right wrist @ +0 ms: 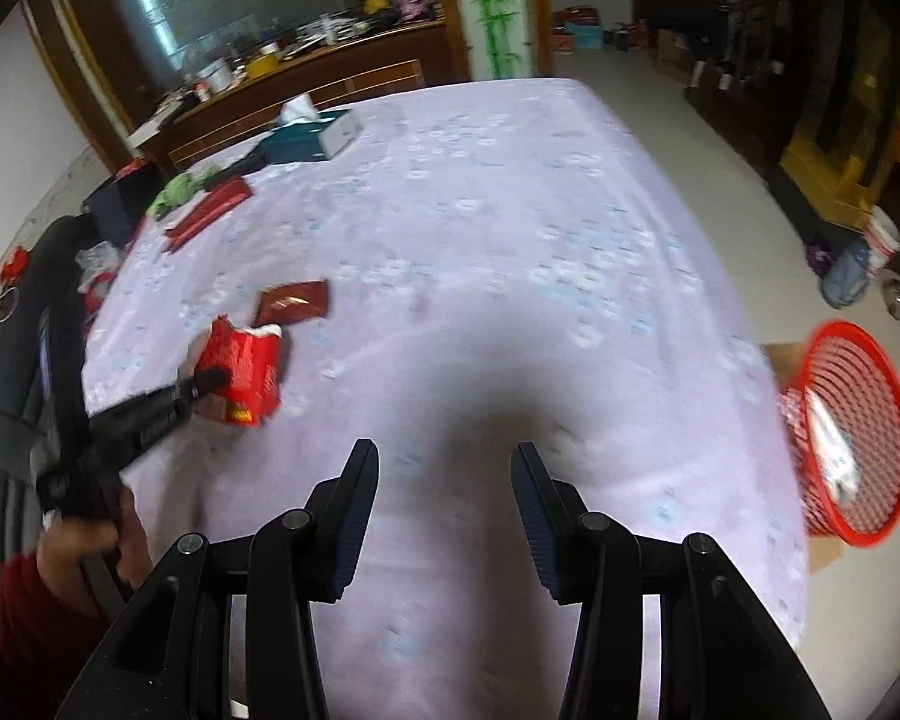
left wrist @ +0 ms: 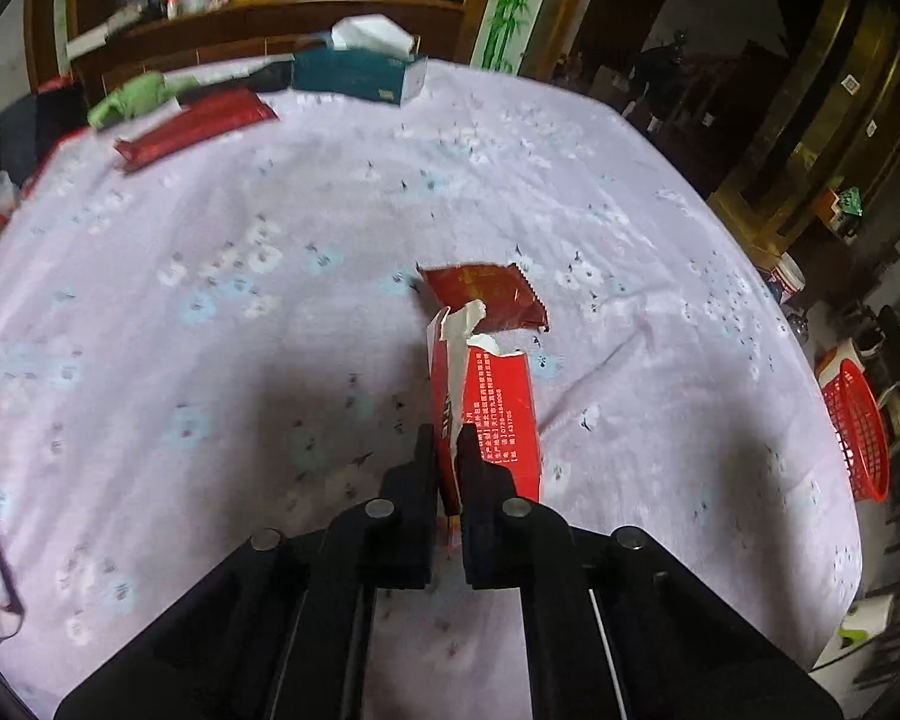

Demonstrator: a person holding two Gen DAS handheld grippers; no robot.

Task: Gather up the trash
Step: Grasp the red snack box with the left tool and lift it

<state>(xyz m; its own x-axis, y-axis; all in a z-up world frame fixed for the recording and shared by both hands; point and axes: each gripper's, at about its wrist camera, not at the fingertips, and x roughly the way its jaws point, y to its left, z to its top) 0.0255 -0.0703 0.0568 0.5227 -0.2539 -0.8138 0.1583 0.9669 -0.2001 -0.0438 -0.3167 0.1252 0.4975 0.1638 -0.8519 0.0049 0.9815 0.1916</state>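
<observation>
Torn red paper carton (left wrist: 498, 414); glossy foil wrapper (left wrist: 489, 294); matt floral cloth tablecloth (left wrist: 270, 300); red plastic mesh basket (right wrist: 858, 438).

A desk (left wrist: 390, 192) under a pale lilac floral cloth (right wrist: 510, 228) fills both views. At its far end stands a teal tissue box (left wrist: 354, 75) with white tissue sticking out of the top. Near it lie a green cloth (left wrist: 132, 97) and a long red packet (left wrist: 192, 126), side by side. Behind the desk runs a wooden sideboard (right wrist: 306, 75) cluttered with small things, too blurred to tell. Beside it a wall panel shows green bamboo (left wrist: 513, 0).
</observation>
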